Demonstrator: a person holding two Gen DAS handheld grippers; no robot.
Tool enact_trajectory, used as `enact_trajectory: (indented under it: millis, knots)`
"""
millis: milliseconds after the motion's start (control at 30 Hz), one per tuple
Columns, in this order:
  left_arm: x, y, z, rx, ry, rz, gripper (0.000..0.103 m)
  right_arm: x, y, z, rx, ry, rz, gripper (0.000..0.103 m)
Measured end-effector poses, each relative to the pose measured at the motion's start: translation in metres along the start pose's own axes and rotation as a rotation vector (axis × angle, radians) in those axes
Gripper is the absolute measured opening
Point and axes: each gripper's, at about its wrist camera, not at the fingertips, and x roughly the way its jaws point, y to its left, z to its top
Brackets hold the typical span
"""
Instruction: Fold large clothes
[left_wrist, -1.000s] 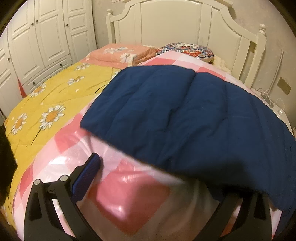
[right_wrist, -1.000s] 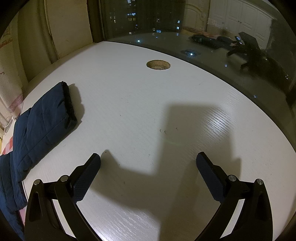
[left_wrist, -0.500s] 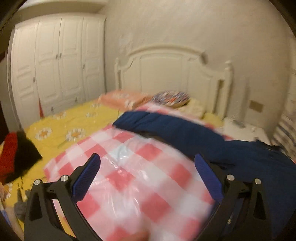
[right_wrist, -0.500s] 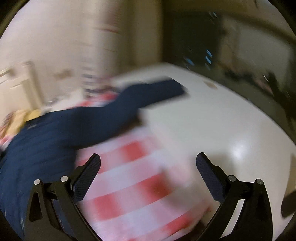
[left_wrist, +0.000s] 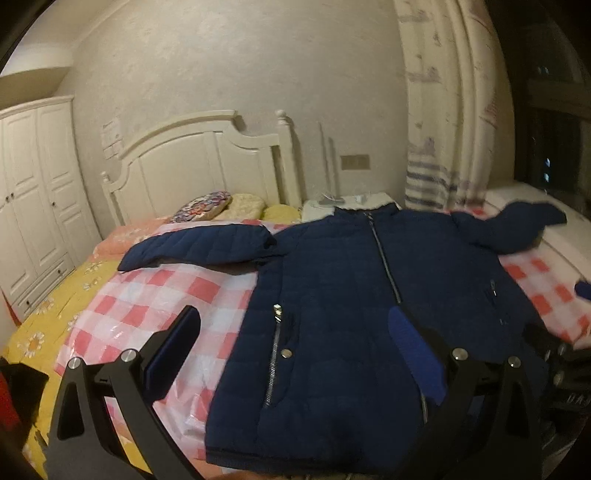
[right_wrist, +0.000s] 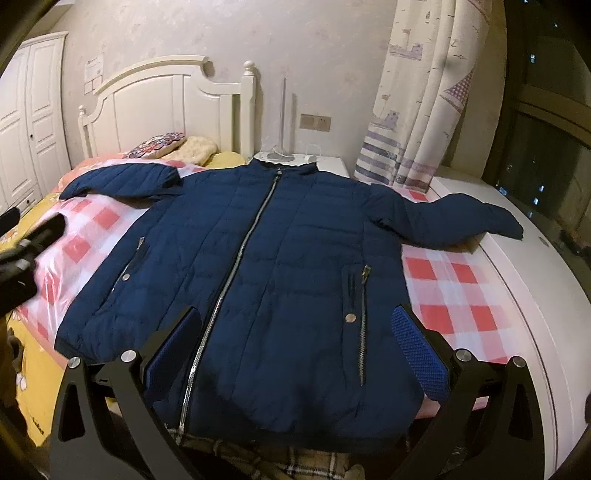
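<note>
A navy puffer jacket (right_wrist: 280, 266) lies front-up and zipped on the pink checked sheet (right_wrist: 454, 291) covering the bed — collar toward the headboard (right_wrist: 162, 99), hem at the foot edge, one sleeve reaching onto the white ledge (right_wrist: 524, 280). Left gripper (left_wrist: 295, 354) and right gripper (right_wrist: 299, 347) hover over the hem, jaws spread wide, holding nothing.

The jacket (right_wrist: 280, 258) lies flat on the checked sheet (right_wrist: 454, 291) — headboard (right_wrist: 166, 107) behind, nightstand (right_wrist: 328, 164) beside it.
</note>
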Motion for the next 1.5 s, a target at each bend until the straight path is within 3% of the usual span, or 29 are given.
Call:
enact_trajectory:
  millis: [167, 333, 1500]
  knots:
    - [0.002, -0.011, -0.015, 0.026, -0.010, -0.010, 0.101, -0.016, -0.007, -0.002, 0.070, -0.039, 0.011, 0.099]
    - [-0.002, -0.010, -0.018, 0.019, -0.002, -0.026, 0.101, -0.020, -0.003, -0.002, 0.057, -0.077, -0.007, 0.099]
    - [0.004, -0.004, -0.024, -0.018, 0.033, -0.051, 0.101, -0.008, 0.007, -0.008, 0.026, -0.049, 0.026, 0.099]
